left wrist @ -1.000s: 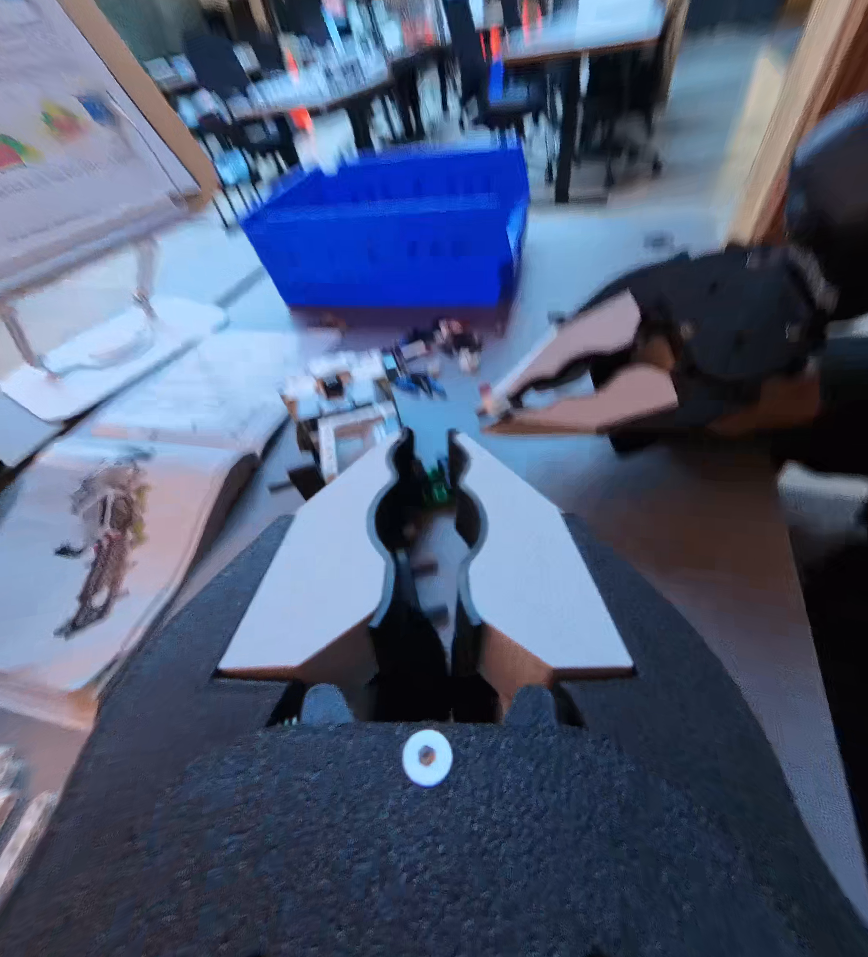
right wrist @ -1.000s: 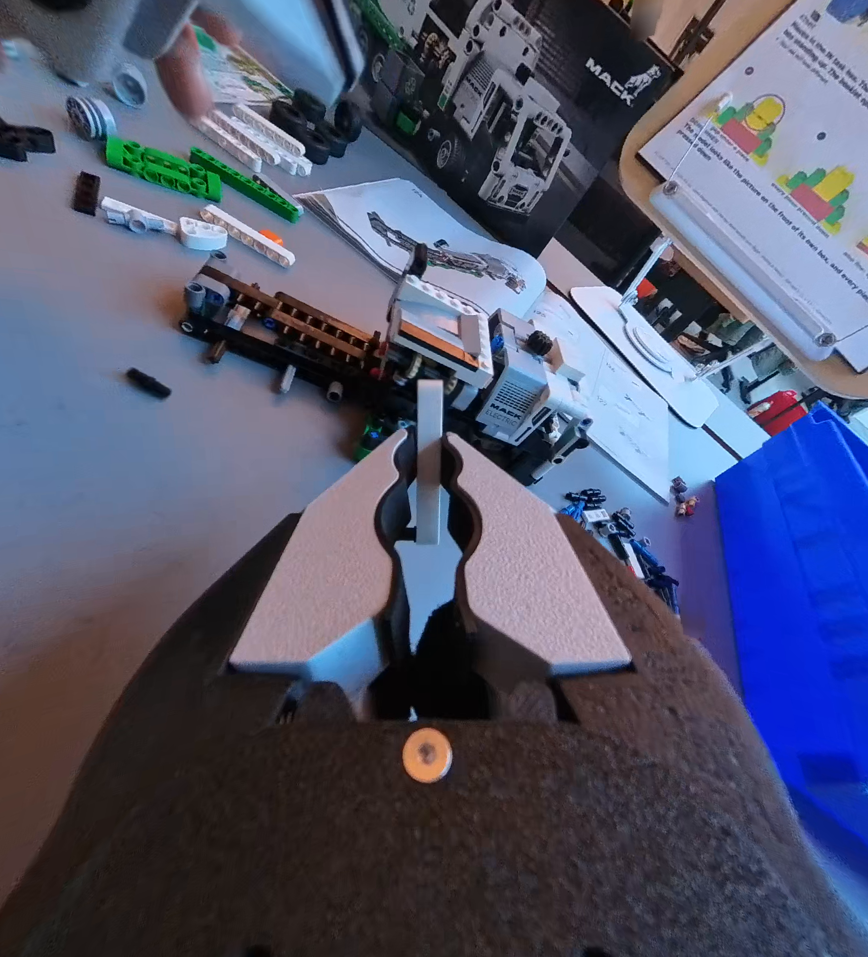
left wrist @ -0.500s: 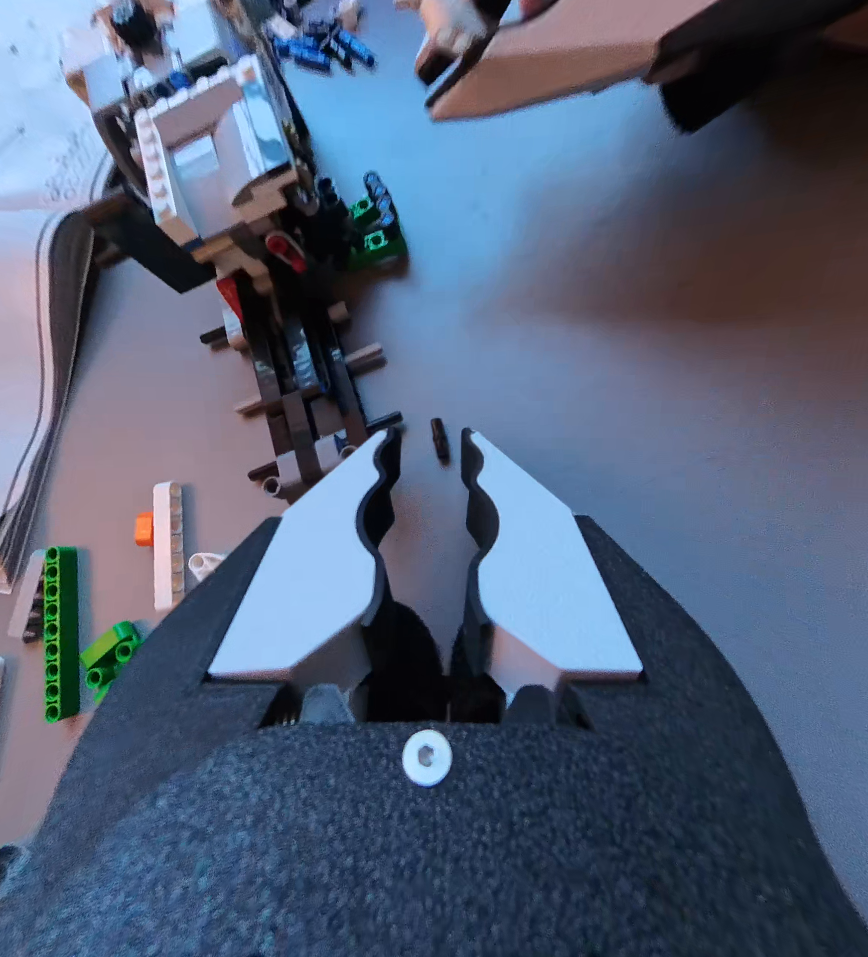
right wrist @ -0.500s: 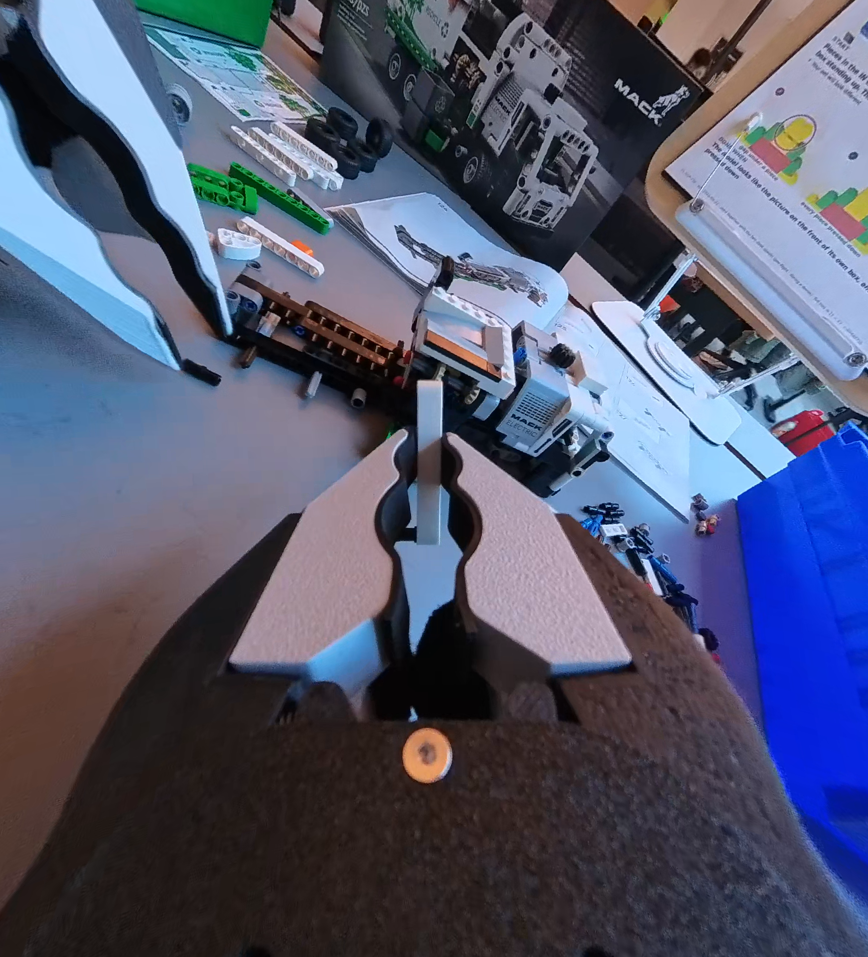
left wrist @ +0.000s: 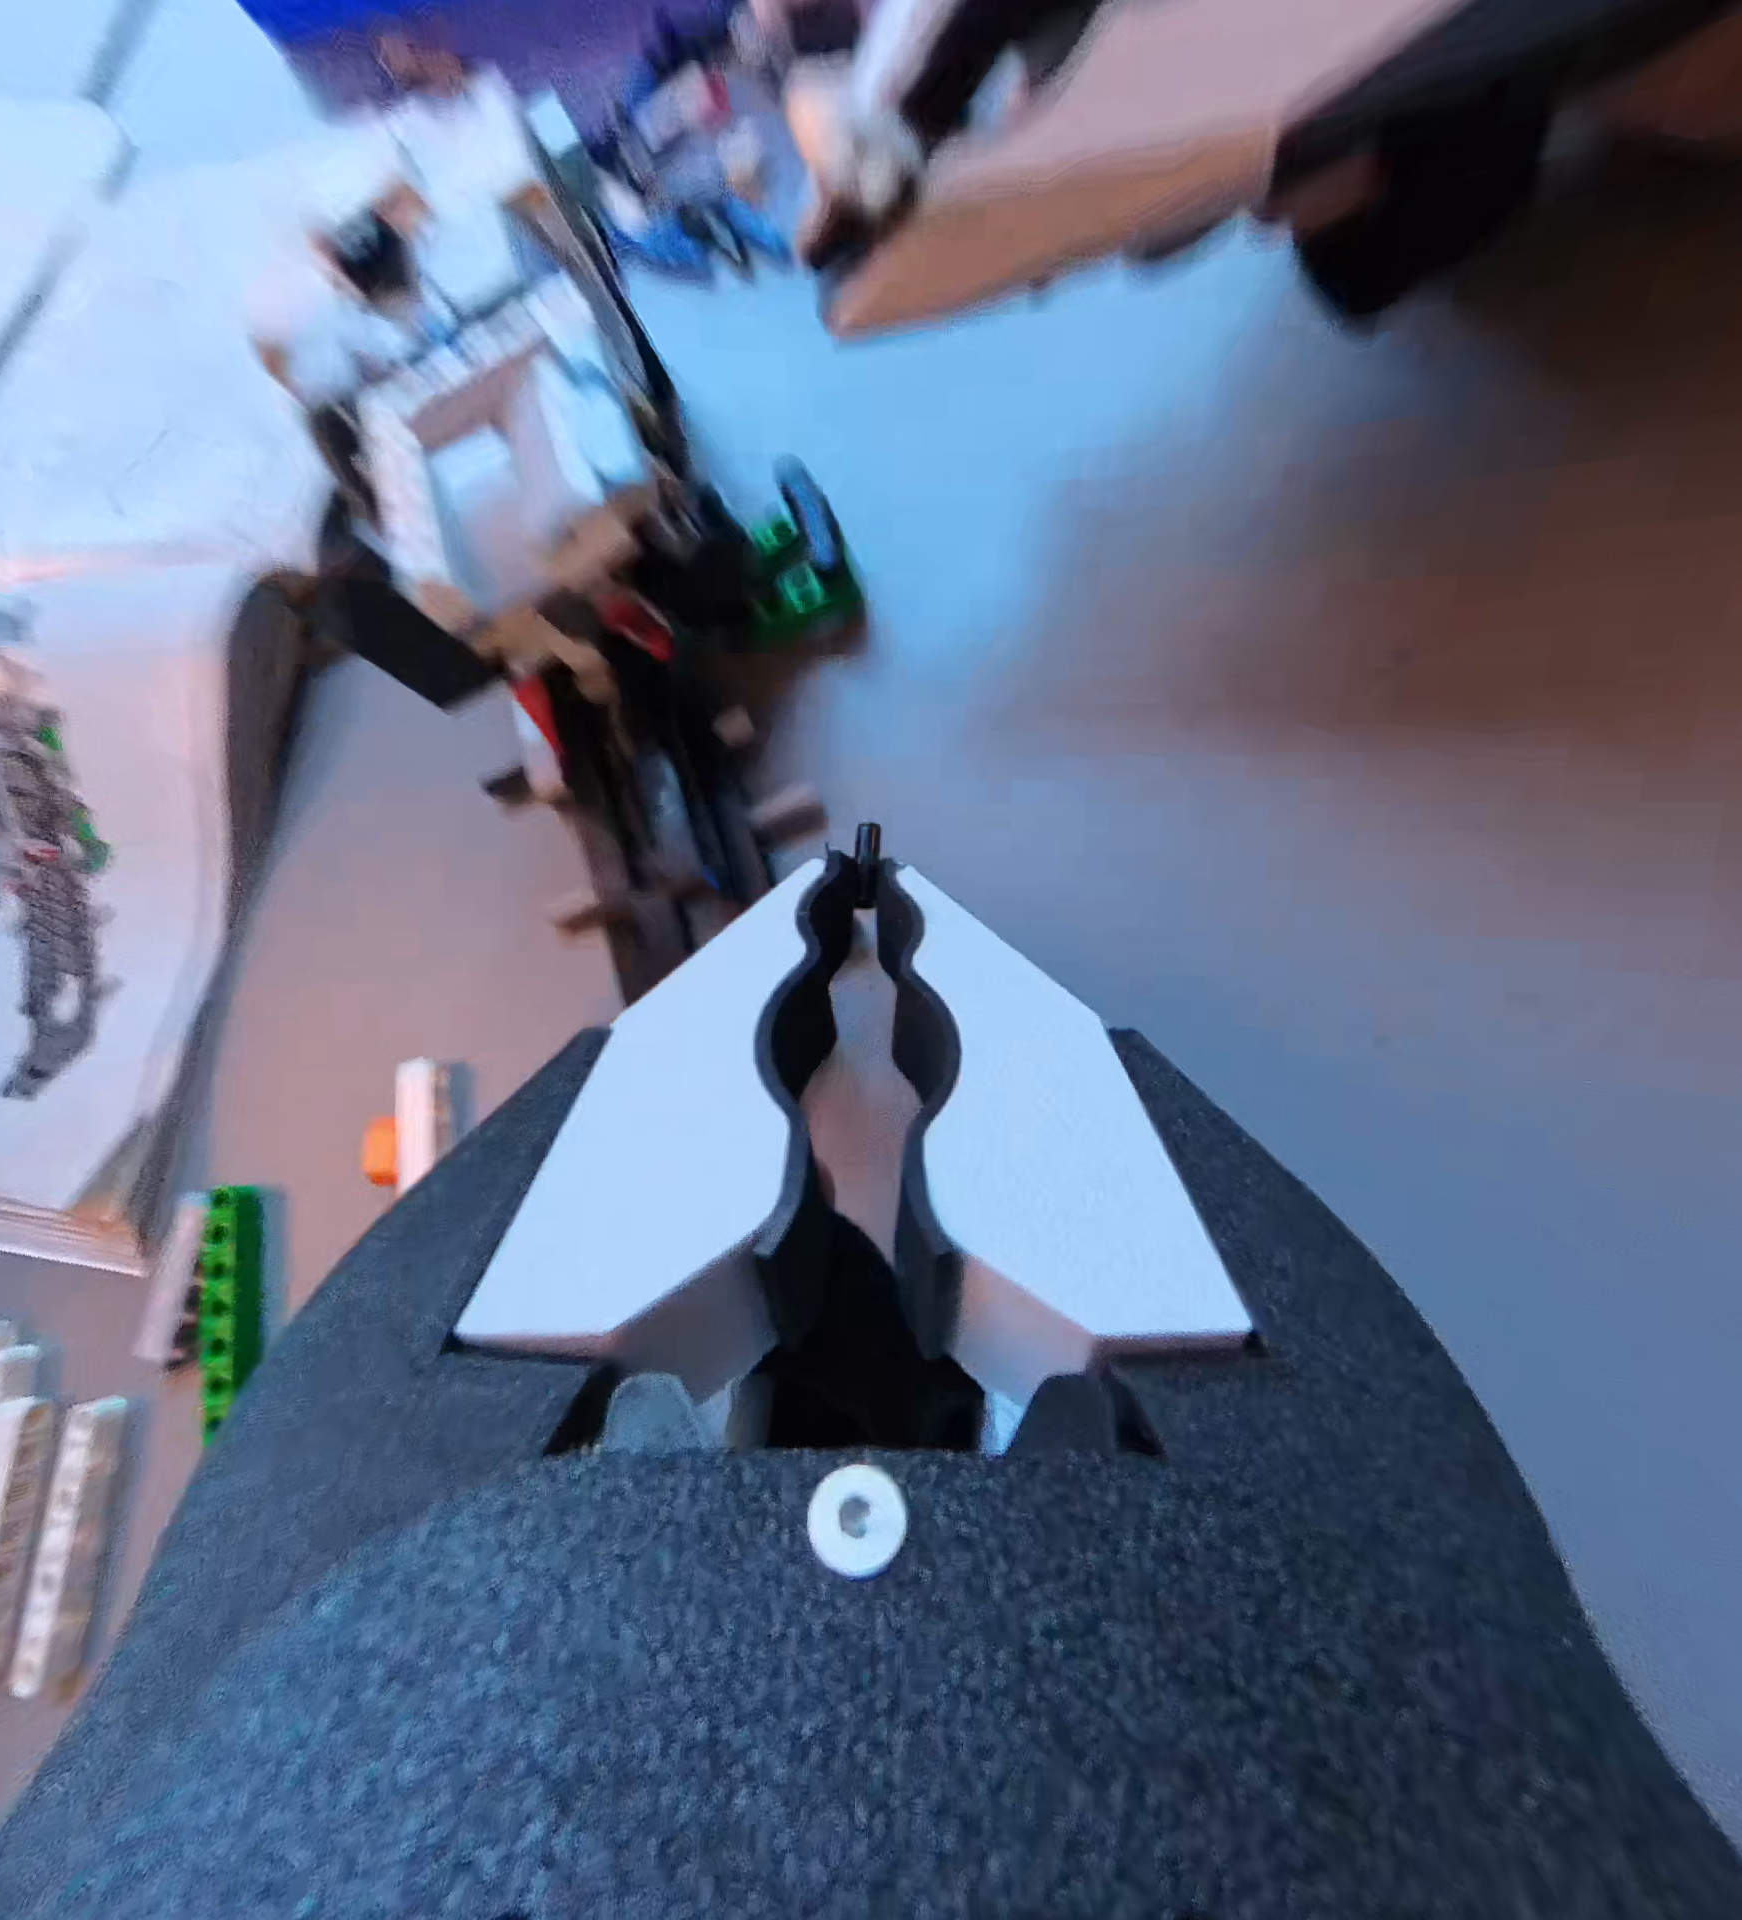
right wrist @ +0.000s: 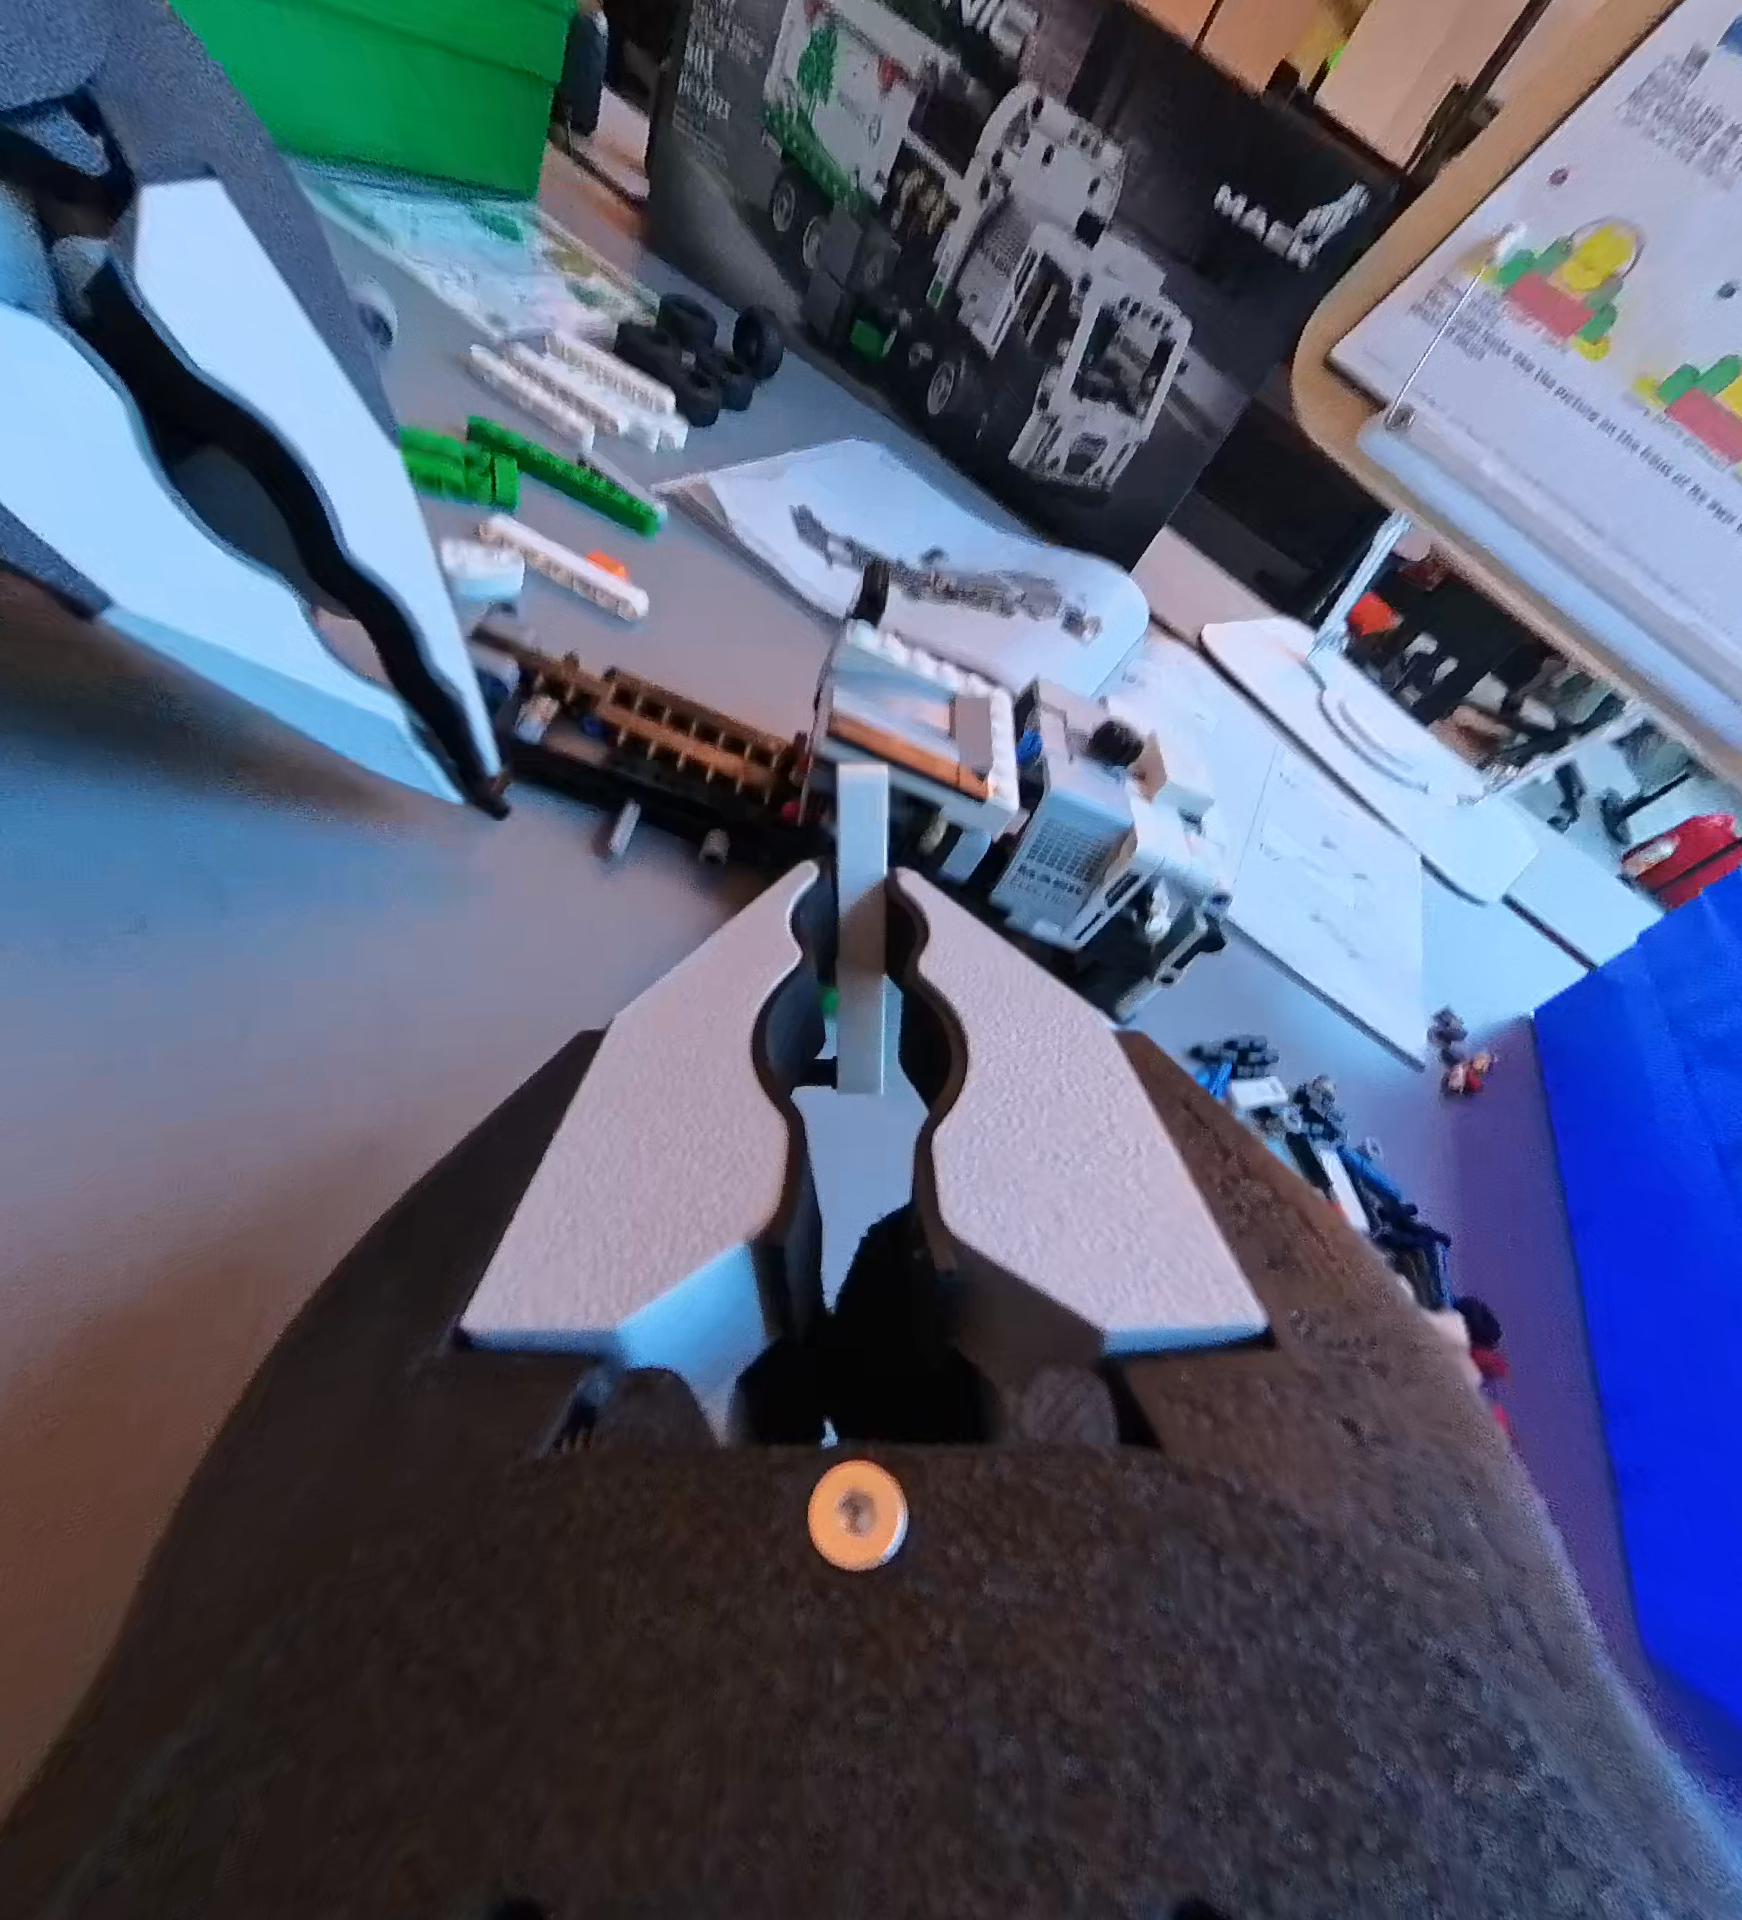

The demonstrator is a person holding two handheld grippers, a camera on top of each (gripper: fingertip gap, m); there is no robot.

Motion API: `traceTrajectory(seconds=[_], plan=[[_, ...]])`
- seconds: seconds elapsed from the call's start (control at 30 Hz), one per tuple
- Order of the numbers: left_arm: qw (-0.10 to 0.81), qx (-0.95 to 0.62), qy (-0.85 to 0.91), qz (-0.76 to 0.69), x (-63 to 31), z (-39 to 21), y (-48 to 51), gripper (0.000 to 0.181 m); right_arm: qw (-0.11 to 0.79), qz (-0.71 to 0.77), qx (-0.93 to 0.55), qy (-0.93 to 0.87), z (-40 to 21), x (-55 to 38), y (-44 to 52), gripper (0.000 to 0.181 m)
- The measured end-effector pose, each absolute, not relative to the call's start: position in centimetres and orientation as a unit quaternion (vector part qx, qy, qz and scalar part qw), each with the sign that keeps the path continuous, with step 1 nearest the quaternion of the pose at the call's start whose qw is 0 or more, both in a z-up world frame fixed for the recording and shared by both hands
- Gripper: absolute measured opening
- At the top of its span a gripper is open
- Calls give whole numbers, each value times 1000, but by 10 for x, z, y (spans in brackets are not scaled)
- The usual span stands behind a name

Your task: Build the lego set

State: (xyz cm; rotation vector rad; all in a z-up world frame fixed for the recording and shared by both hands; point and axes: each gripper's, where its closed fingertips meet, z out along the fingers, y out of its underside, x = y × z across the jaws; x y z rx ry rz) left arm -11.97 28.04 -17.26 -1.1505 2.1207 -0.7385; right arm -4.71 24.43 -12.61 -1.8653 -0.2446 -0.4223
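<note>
We find a grey table [right wrist: 171, 1039] carrying the work, with a blue bin [right wrist: 1698, 1195] at its right edge in the right wrist view. Behind stands the dark set box [right wrist: 1002, 239], and an open instruction booklet [right wrist: 908, 540] lies in front of it. The partly built truck [right wrist: 950, 769] rests on the table near the middle: a long black chassis with a white cab at one end. In the left wrist view the truck [left wrist: 576, 644] is blurred.

The left gripper [left wrist: 864, 871] has its jaws drawn together on a small black pin [left wrist: 865, 844], which stands out past the fingertips, just beside the chassis end. From the right wrist view we see the left gripper [right wrist: 477, 790] tip-down at the table surface, next to the chassis.

The right gripper [right wrist: 859, 883] is clamped on a thin white flat piece [right wrist: 862, 914], held upright and edge-on, above the table in front of the cab.

Loose parts lie beyond: green beams [right wrist: 534, 468], white beams [right wrist: 576, 384], black tyres [right wrist: 706, 348]. A small orange piece [right wrist: 605, 563] sits against a white beam.
</note>
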Motion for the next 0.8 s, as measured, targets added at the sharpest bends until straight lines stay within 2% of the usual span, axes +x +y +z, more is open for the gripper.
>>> traceTrajectory(seconds=[0.03, 0.17, 0.27, 0.37, 0.53, 0.8], plan=[[313, -437, 785, -308, -113, -154, 282, 2, 585, -172, -785, -107, -119, -48, 250, 7], [340, -457, 675, -470, -92, -52, 316, 2, 634, -213, -725, -162, -46, -44, 294, 6], [346, -476, 576, -567, -90, -13, 362, 2, 651, -170, -710, -208, -4, -51, 350, 7], [313, -486, 522, -628, -97, -18, 385, 2, 632, -136, -725, -240, -22, -50, 400, 7], [285, -509, 530, -615, -102, -45, 394, 2, 597, -115, -748, -264, -64, -66, 400, 7], [248, -524, 519, -628, -96, -56, 387, 2, 578, -117, -771, -242, -68, -62, 401, 7]])
